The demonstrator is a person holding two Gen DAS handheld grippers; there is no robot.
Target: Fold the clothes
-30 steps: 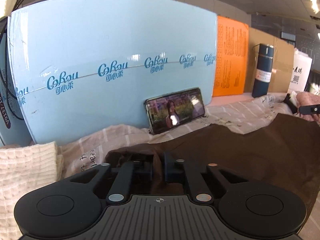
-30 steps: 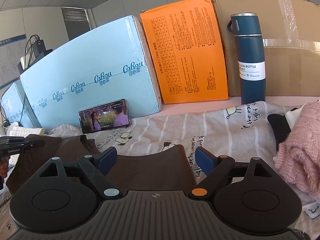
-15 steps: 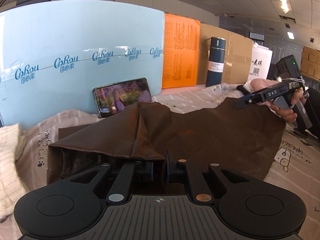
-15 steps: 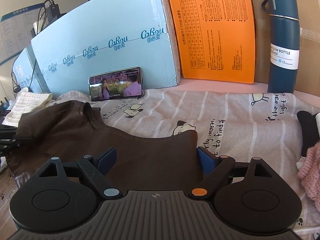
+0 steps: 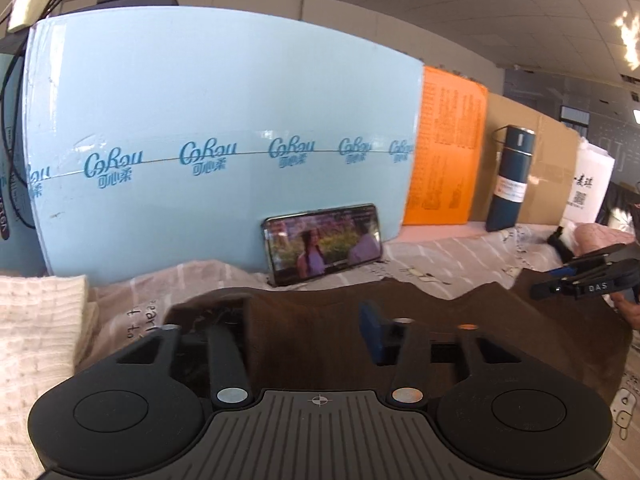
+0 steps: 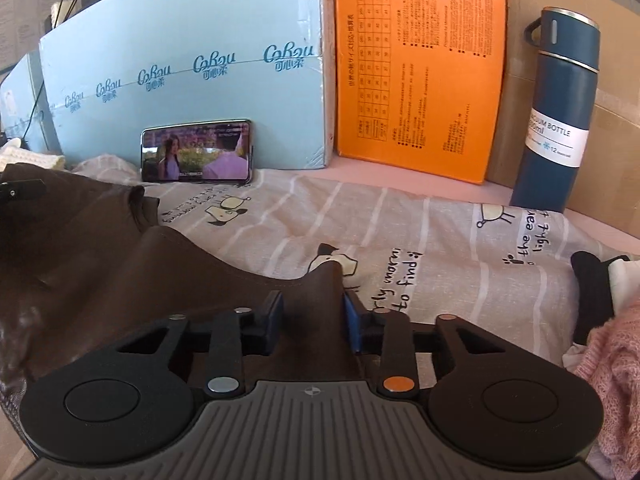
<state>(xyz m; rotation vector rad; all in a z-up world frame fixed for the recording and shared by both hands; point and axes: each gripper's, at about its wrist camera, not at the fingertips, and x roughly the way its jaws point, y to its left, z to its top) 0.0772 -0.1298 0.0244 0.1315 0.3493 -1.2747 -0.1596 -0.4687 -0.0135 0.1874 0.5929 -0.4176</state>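
The brown garment [image 6: 100, 264] lies spread on the striped, cartoon-printed bedsheet [image 6: 420, 248], its bulk toward my left and one raised corner at my right. My right gripper [image 6: 312, 322] has its jaws drawn in on either side of that corner, the cloth rising in a peak between the blue pads [image 6: 352, 328]; I judge it a pinch on the fabric, though a narrow gap shows beside the cloth. My left gripper [image 5: 308, 332] sits over the garment's other end with its jaws spread wide; the fabric passes beneath and between them, and nothing is clamped. In the left wrist view the right gripper [image 5: 576, 288] appears at the far edge of the cloth.

Progress, as judged: the garment is roughly flattened but shows no finished crease or compact stack. A bunched edge near the collar remains. The folding proper is largely still to do, and my left side needs a hold first.

Surroundings: a phone [image 6: 196, 152] propped against a pale blue box [image 6: 180, 40], an orange box [image 6: 416, 68], a blue vacuum bottle [image 6: 560, 112], a pink knit [image 6: 608, 360] at right, and a cream knit [image 5: 36, 328] at left.
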